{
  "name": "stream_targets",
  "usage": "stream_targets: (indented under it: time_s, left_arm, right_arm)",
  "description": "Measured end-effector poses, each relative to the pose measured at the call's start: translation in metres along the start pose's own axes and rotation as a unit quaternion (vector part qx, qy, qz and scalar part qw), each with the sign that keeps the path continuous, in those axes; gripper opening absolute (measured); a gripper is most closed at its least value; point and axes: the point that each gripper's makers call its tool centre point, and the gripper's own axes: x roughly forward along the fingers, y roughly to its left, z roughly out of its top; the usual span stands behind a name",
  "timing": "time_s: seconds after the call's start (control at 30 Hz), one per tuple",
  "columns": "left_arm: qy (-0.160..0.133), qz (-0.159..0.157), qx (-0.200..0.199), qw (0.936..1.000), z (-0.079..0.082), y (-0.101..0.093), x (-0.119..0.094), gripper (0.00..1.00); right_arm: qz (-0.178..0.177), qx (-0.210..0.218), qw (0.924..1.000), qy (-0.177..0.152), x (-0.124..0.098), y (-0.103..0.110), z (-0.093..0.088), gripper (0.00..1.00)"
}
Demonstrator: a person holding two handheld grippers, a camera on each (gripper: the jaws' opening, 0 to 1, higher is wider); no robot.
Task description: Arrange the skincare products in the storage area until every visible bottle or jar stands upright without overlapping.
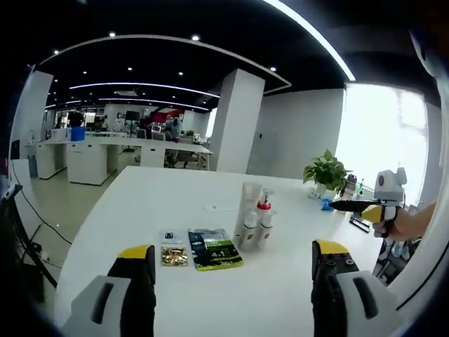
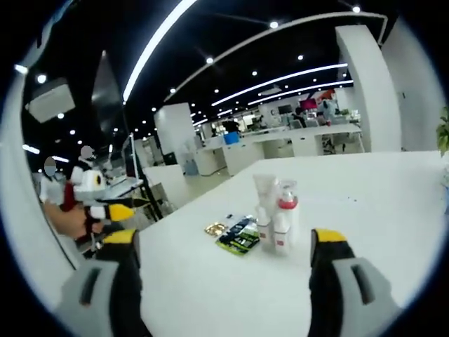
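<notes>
From my left gripper, fingers spread and empty, I see on the white table a gold sachet, a green packet, then the bottles clustered upright, touching. They look standing; spacing seems left. My right gripper, open too, adds desks behind.

Both the left gripper and the right gripper have light grey moulded jaw bodies with slotted recesses, black inner faces and bright yellow tips.
</notes>
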Motion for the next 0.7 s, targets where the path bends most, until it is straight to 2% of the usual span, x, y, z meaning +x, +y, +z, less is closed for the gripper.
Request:
stream_targets:
  time_s: [0.13,0.37,0.7]
  left_arm:
    - [-0.020,0.001,0.027,0.9994,0.005,-0.001,0.000,1.00]
    - [-0.035,-0.009,0.034,0.9988,0.014,-0.005,0.002,1.00]
    - [-0.036,-0.008,0.035,0.9987,0.015,-0.005,0.001,1.00]
  right_arm:
    - [-0.009,-0.014,0.9998,-0.003,-0.005,-0.003,0.000,0.99]
    - [-0.029,-0.026,0.9992,-0.011,-0.011,-0.011,0.000,0.99]
    - [-0.039,-0.022,0.9988,-0.019,-0.014,-0.013,-0.001,0.99]
